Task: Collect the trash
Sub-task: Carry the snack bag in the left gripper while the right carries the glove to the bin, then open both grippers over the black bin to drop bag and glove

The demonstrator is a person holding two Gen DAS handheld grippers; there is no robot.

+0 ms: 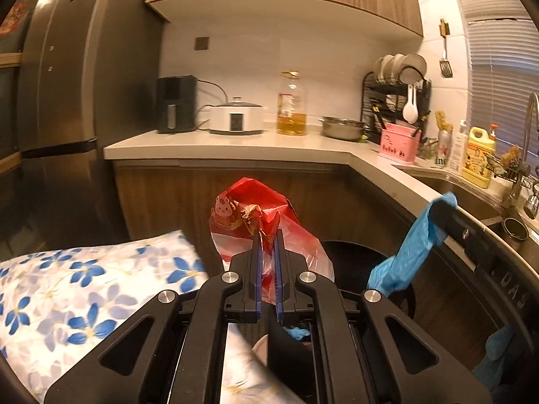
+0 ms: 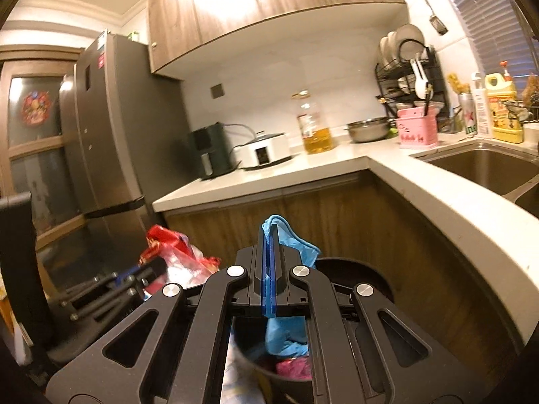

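My left gripper (image 1: 268,235) is clamped on the gathered neck of the red plastic bag (image 1: 269,225), held in the air in front of the counter's (image 1: 235,149) front edge. My right gripper (image 2: 268,232) pinches a blue glove (image 2: 289,239) flat, above the dark bin (image 2: 353,269). Both pieces are picked up; dropping them in remains. The bin seems partly filled, though blur hides much.
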